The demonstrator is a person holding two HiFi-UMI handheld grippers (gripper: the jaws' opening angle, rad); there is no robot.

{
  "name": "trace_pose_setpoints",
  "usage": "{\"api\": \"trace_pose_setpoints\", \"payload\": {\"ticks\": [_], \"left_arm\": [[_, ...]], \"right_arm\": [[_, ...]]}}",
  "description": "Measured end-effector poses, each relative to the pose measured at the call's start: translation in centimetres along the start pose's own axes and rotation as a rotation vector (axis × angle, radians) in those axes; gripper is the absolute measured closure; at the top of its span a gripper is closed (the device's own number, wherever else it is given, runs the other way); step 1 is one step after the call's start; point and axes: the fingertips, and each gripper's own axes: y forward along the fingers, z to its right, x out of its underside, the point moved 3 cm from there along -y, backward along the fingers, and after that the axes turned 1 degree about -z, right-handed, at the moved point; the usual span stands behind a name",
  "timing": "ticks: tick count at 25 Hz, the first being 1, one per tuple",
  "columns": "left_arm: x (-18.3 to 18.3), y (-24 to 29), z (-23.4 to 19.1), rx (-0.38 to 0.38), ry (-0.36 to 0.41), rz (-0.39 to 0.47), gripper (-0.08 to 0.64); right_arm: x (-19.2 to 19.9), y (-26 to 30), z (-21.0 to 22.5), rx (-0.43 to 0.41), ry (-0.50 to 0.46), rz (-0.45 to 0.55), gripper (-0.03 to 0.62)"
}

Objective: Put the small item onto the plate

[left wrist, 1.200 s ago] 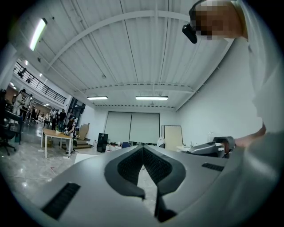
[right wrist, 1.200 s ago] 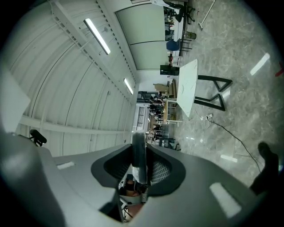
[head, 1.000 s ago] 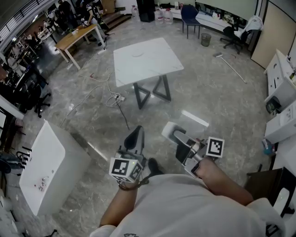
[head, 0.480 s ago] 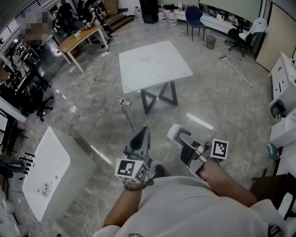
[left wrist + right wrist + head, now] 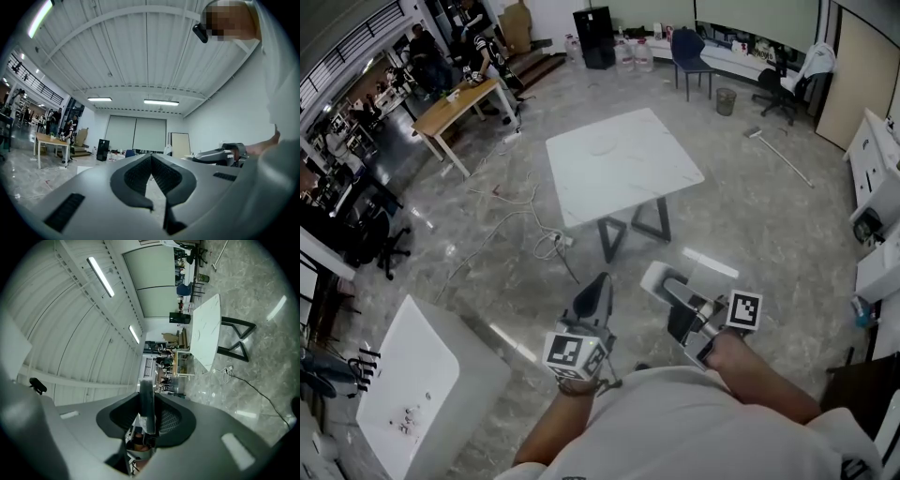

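Left gripper (image 5: pixel 151 159): jaws are sitting pressed together, with nothing between them. Right gripper (image 5: pixel 149 401): jaws are pinching a small dark flat item (image 5: pixel 146 390), which is standing edge-on between the pads and poking out past them. Both grippers are hanging side by side over the grey floor (image 5: pixel 750 216), well short of the white worktop (image 5: pixel 647 178). A pale plate (image 5: pixel 602 147) is lying on that worktop, nearer its far left corner and well apart from the item.
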Motion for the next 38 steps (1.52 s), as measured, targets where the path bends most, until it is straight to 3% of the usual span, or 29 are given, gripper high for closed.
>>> {"api": "trace_pose_setpoints", "payload": {"ticks": [10,19,28,34,38], "left_arm": [[-0.4,2.7,-5.1,0.013,0.008,0.003,0.554],[0.6,8.2,-9.5,-0.045,0.0,-0.007,0.554],[1.4,20.7,-14.9,-0.117,-0.002,0.018,0.554],[1.0,30.0,-16.1,-0.168,-0.024,0.053,0.554],[0.6,33.9,-18.3,-0.195,-0.019,0.056,0.554]], "right_arm": [[-2.0,5.5,1.9,0.005,0.003,0.013,0.492],[-8.0,10.2,5.2,0.012,0.029,-0.023,0.492],[-20.0,17.0,9.5,0.009,0.027,-0.111,0.492],[-29.1,19.8,10.9,0.032,0.018,-0.191,0.492],[-33.0,22.9,11.9,0.038,0.01,-0.223,0.492]]}}
